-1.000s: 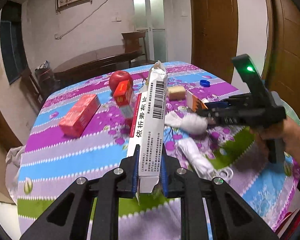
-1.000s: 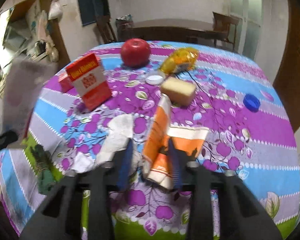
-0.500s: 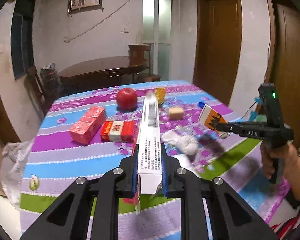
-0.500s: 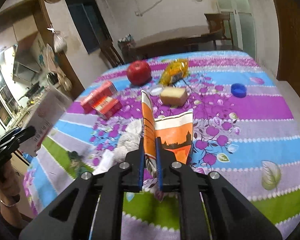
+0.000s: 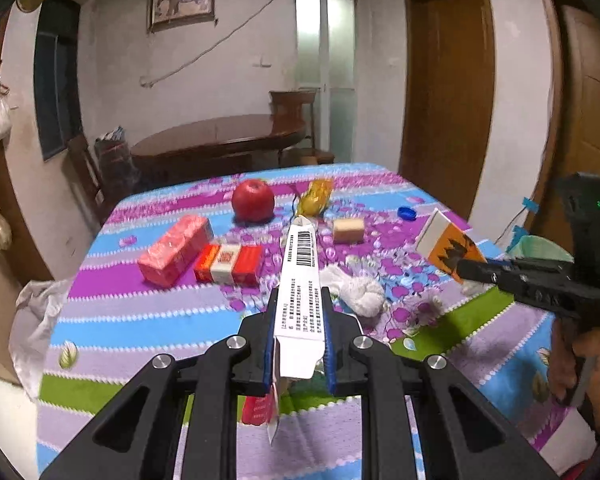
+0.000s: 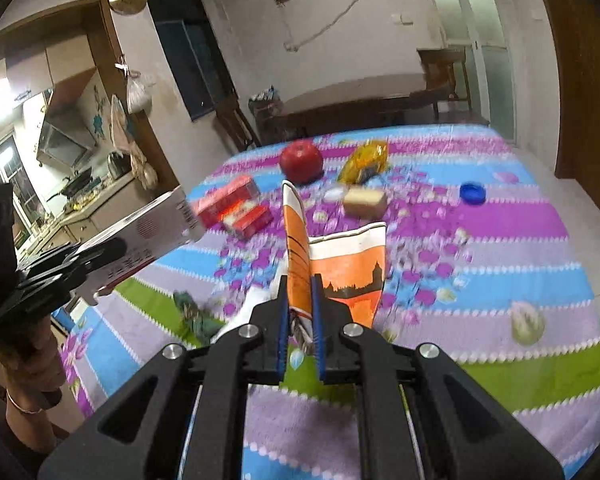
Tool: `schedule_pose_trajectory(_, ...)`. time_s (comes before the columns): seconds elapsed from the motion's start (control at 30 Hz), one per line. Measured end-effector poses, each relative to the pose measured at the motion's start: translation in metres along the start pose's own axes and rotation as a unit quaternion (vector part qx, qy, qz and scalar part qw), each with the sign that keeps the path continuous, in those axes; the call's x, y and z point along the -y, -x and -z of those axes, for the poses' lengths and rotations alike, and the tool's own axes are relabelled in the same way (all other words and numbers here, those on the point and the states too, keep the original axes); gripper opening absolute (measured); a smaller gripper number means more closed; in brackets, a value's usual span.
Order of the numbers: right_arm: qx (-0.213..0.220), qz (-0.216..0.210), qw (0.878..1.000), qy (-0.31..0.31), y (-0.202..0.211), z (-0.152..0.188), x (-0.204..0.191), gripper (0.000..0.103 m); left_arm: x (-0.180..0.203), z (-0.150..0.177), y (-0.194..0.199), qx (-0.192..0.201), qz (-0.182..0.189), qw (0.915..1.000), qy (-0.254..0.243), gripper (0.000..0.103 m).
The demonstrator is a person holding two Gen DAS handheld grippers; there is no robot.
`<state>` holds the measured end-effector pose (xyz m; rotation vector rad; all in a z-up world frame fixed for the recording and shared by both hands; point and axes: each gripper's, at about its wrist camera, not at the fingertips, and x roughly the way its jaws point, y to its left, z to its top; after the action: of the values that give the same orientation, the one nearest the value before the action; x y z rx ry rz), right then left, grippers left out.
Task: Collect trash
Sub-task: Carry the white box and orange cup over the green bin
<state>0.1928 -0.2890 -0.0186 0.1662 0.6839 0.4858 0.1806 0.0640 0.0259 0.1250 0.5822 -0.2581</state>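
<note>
- The bench (image 5: pixel 140 332), under a cloth striped purple, blue and green, fills most of both wrist views.
- The left gripper (image 5: pixel 298 334) has its fingers (image 5: pixel 269 340) clamped on a long white box (image 5: pixel 302 284) with a barcode, held in the air above the near part of the bench.
- The right gripper (image 6: pixel 300 332) has its fingers (image 6: pixel 317 332) pressed together on a flattened orange carton (image 6: pixel 340 268), also lifted clear of the cloth.
- A red pack (image 5: pixel 176 248) lies at the left, with a red and white pack (image 5: pixel 228 264) just beside it.
- A red apple (image 5: pixel 253 200) sits near the far edge, a yellow wrapper (image 5: pixel 316 196) close to its right.
- A white crumpled tissue (image 5: pixel 360 292) lies near the middle.
- A tan block (image 5: pixel 348 230) sits nearer than the wrapper.
- A blue cap (image 5: pixel 407 213) lies apart at the right.
</note>
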Motion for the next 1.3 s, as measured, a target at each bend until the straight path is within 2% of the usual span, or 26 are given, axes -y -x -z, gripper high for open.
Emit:
schedule_pose_trajectory(0.17,-0.018,0.008,1.0,0.004,-0.004,0.012,-0.002,0.009,0.022,0.004,-0.027,-0.019,-0.029,0.9994,0.008,0.019)
schedule_pose_trajectory(0.3,-0.001,0.025,1.0,0.004,0.012,0.007,0.004,0.009,0.044,-0.009,-0.038,-0.01,-0.059,0.9981,-0.014,0.019)
schedule_pose_trajectory(0.5,0.026,0.059,0.998,-0.001,0.045,0.0,0.026,0.009,0.073,-0.03,-0.05,0.002,-0.062,0.9975,-0.034,0.019)
schedule_pose_trajectory(0.93,0.057,0.124,0.99,-0.029,0.103,0.003,0.082,0.009,0.14,-0.06,-0.076,0.006,-0.041,0.9958,-0.082,0.019)
schedule_pose_trajectory(1.3,0.078,0.2,0.975,-0.063,0.162,0.013,0.142,0.009,0.233,-0.085,-0.1,0.014,0.013,0.9904,-0.137,0.019)
